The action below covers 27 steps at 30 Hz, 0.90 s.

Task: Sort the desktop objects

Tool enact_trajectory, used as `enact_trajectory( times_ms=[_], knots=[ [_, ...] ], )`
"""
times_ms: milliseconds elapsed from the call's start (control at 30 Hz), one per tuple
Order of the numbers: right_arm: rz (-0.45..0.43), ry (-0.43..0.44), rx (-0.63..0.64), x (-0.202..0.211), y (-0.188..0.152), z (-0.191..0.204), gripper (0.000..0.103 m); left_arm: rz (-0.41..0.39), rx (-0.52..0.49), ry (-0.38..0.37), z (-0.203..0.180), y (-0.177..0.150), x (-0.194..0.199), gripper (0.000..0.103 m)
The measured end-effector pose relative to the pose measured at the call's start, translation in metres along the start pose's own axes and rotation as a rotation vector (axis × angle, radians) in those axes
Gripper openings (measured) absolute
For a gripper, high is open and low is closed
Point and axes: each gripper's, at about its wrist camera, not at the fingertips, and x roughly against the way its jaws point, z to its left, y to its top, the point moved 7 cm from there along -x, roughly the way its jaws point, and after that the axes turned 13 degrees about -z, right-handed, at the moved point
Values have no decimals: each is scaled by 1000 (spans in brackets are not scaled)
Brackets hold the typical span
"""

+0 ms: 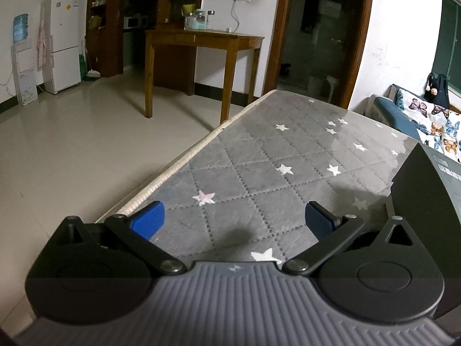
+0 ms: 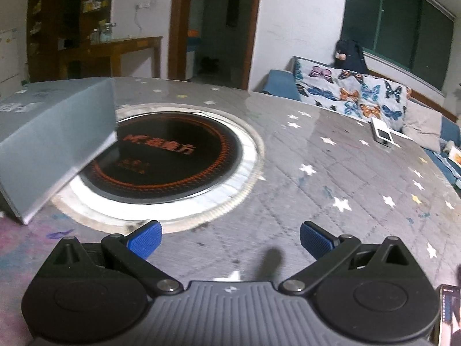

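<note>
right wrist | grey box (image 2: pixel 54 132) far left of empty right tool (image 2: pixel 230 238)

In the left wrist view, open grey starred bench (image 1: pixel 259 155) is seen from the centre to the upper right of the frame; passage is blocked only at the right edge by a dark box (image 1: pixel 426 201). In the right wrist view, the left of the frame is taken up by a tilted grey box (image 2: pixel 54 138) overhanging a round black hob (image 2: pixel 173 155). Bare bench cover is left lower centre and right, up to a small white device (image 2: pixel 381 134) at the upper right and a phone (image 2: pixel 449 314) at the lower right corner.
</note>
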Motion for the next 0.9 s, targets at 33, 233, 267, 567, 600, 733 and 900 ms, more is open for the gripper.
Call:
enact_trajectory(
  times_ms=[33, 233, 267, 567, 600, 733, 900],
  knots=[
    [1, -8, -4, -2, -1, -3, 103, -3, -3, 1, -1, 0, -1, 103],
    [8, -57, -27, -12, -6, -23, 103, -2, -17, 13, -5, -3, -8, 103],
    [9, -65, -30, -13, -7, -26, 103, 0, -17, 15, -5, -4, -10, 103],
    [31, -139, -87, -6, -18, -53, 103, 22, -7, 24, -4, -13, -21, 103],
    [34, -144, -88, -7, -19, -55, 103, 23, 1, 21, -3, -13, -21, 103],
    [37, -154, -105, -7, -20, -60, 103, 20, 18, 23, 1, -12, -22, 103],
    [40, -166, -127, -8, -21, -66, 103, 40, 37, 20, 3, -14, -26, 103]
  ],
)
